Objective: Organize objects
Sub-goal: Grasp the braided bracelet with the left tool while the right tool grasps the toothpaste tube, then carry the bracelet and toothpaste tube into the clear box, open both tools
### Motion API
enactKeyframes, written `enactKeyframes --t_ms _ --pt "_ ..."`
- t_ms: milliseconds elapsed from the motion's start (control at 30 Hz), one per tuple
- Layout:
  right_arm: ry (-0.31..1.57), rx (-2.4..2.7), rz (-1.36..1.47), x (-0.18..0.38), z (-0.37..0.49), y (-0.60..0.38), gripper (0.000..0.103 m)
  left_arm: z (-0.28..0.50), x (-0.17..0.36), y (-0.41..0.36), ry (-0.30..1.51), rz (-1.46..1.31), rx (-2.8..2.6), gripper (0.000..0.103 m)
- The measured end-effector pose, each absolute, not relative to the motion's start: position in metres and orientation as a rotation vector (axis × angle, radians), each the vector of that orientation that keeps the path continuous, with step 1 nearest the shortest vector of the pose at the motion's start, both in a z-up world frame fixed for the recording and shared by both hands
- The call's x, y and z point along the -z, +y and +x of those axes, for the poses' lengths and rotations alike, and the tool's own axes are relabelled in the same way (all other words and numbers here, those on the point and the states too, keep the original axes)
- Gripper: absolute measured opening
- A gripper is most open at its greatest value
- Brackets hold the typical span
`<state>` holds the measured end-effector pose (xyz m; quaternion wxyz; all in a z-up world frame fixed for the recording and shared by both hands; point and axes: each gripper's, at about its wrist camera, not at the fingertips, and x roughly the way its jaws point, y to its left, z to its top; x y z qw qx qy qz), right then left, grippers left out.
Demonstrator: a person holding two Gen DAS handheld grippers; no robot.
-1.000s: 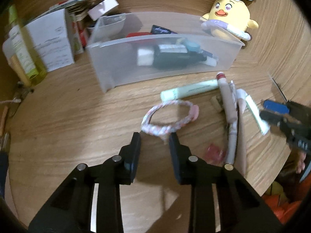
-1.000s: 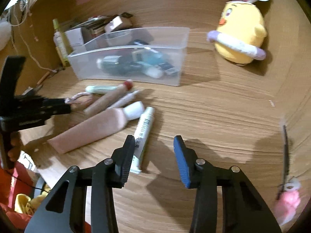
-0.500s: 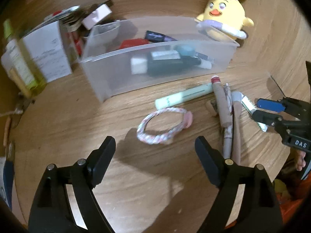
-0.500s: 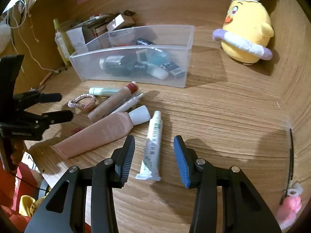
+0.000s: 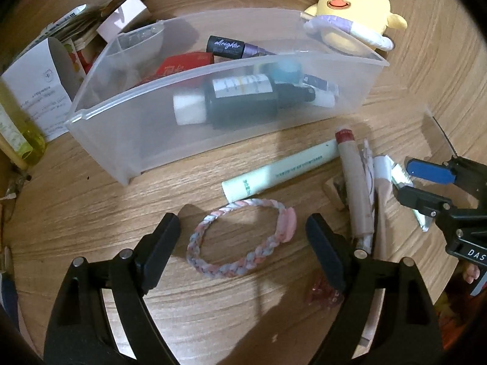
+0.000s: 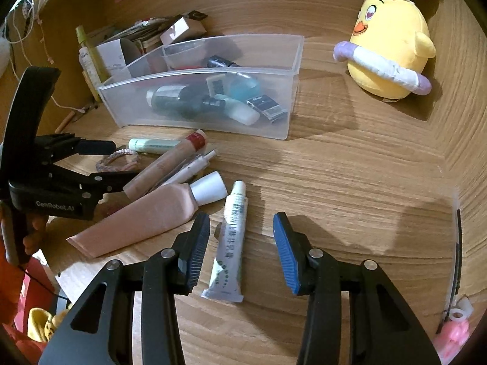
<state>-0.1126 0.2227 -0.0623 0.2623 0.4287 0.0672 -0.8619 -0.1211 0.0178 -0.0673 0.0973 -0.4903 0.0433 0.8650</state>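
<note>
1. Left gripper: jaws spread wide, nothing held. The braided hair tie is framed between the fingers, flat on the wooden counter; contact with either finger cannot be told.
2. Right gripper: jaws apart, nothing held. A white tube with green print lies lengthwise between the blue-padded fingers, on the counter.
3. Translucent bin is seen behind the hair tie; a dark bottle and other small containers lie inside.
4. Loose items are noted between the two grippers: mint-green tube, tan tube with red cap, pink tube with white cap.
5. Yellow chick plush stands on the counter beyond the bin's right end, apart from it.
</note>
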Motion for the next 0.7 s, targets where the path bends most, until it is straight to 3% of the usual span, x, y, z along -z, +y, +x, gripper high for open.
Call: enactKeyframes --t_ms 100,167,233,267,333,400,700 --pt "0.196 2.342 1.147 0.063 -0.112 0.222 0.038 -0.121 0.067 0.016 0.120 -1.434 -2.578 0.082" --pt "0.217 2.362 1.132 0.064 -0.112 0.222 0.023 -0.119 0.067 0.015 0.129 -1.410 -2.605 0.073" --pt "0.221 2.366 1.127 0.064 -0.111 0.224 0.015 -0.117 0.065 0.012 0.124 -1.390 -2.618 0.055" --pt "0.209 2.369 1.126 0.064 -0.112 0.226 0.015 -0.115 0.064 0.011 0.124 -1.381 -2.622 0.050" --pt "0.193 2.374 1.124 0.064 -0.112 0.228 0.015 -0.111 0.063 0.008 0.127 -1.367 -2.633 0.029" --pt "0.174 2.390 1.119 0.063 -0.112 0.232 0.015 -0.106 0.062 0.005 0.119 -1.365 -2.641 0.018" --pt "0.076 2.423 1.047 0.042 -0.109 0.241 0.015 -0.079 0.047 -0.017 0.009 -1.308 -2.724 0.014"
